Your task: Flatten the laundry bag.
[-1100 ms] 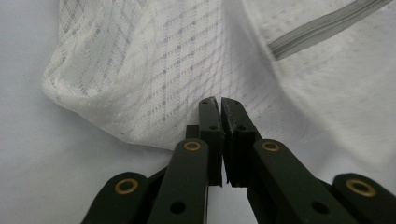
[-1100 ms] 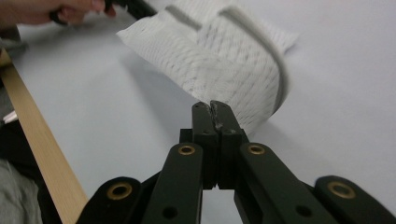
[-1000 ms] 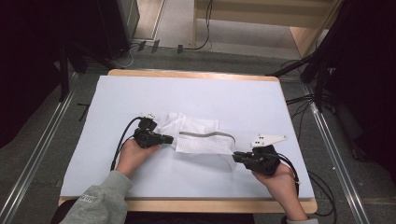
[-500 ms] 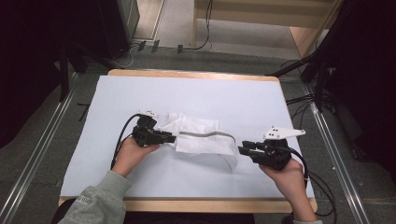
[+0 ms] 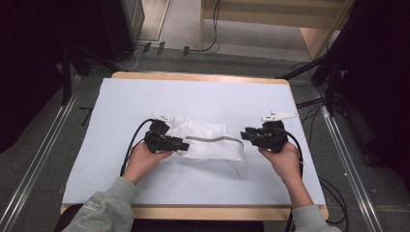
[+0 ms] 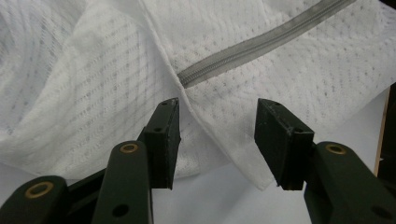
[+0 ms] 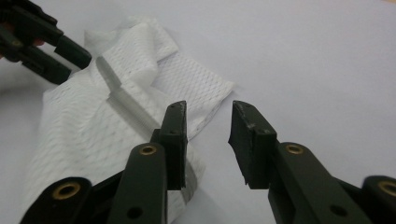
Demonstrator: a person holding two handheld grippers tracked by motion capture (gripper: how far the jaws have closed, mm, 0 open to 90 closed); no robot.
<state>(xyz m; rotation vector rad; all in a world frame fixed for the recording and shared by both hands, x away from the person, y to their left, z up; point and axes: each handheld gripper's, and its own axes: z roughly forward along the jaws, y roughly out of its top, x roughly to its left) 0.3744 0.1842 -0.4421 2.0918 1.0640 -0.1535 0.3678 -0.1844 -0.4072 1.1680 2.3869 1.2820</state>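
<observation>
Letting go of a white mesh bag on the table.

Covering most of the table (image 5: 145,96) is a pale sheet, and the bag (image 5: 212,147) lies rumpled near its middle, grey zipper (image 5: 212,139) on top, apparently so both hands can take a fresh hold. Left gripper (image 5: 181,143) sits at the bag's left edge, jaws just opened, cloth between but unpinched. Right gripper (image 5: 245,135) stands just off the right end, jaws parted, empty, likewise just opening.
</observation>
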